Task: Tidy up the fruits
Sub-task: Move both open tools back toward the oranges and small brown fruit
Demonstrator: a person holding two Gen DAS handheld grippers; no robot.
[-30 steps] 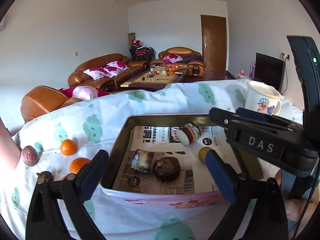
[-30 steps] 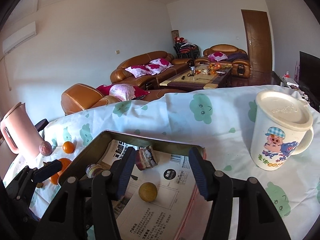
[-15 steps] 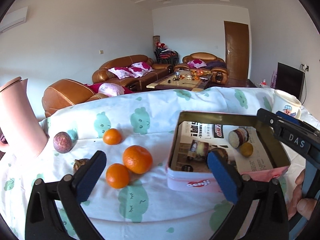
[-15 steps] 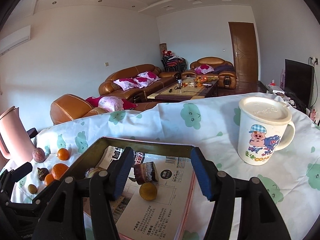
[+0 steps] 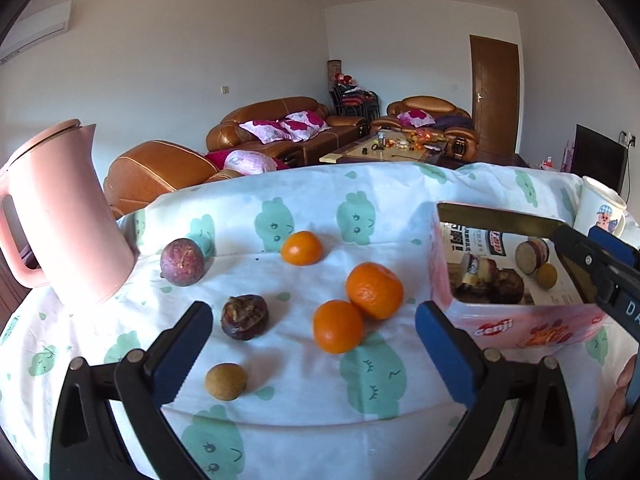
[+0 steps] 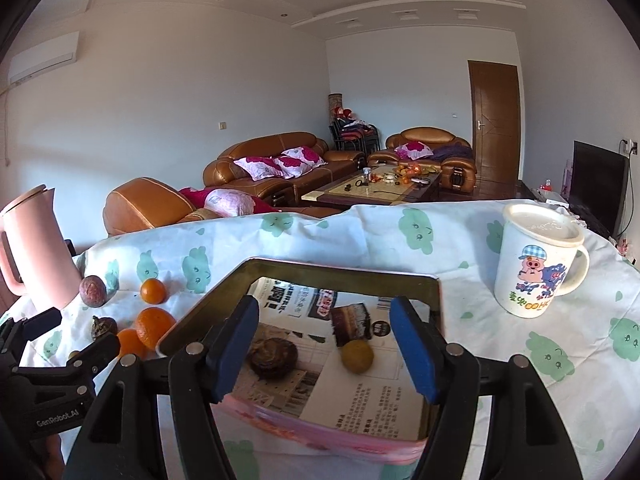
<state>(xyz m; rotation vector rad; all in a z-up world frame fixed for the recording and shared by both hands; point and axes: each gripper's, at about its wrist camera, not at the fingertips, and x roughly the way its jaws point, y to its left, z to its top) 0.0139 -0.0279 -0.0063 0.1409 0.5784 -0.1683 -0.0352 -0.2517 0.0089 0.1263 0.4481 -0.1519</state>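
Three oranges point(image 5: 374, 290), a purple passion fruit point(image 5: 182, 262), a dark wrinkled fruit point(image 5: 245, 317) and a small tan fruit point(image 5: 225, 381) lie loose on the cloud-print cloth. My left gripper point(image 5: 314, 322) hovers open over them, touching none. To the right stands a pink tin point(image 5: 520, 326) lined with newspaper. It holds a dark fruit point(image 6: 274, 356), a yellow fruit point(image 6: 357, 356) and cut pieces point(image 6: 352, 320). My right gripper point(image 6: 324, 316) hangs over the tin's near side; its jaws are opening with nothing between the pads.
A pink jug point(image 5: 64, 220) stands at the left edge of the table, close to the passion fruit. A lidded white mug point(image 6: 536, 264) with a cartoon pig sits right of the tin. The table drops off behind them toward brown sofas.
The left gripper swung left, from over the tin to over the loose fruits. The right gripper drew back a little from the tin and its jaws widened.
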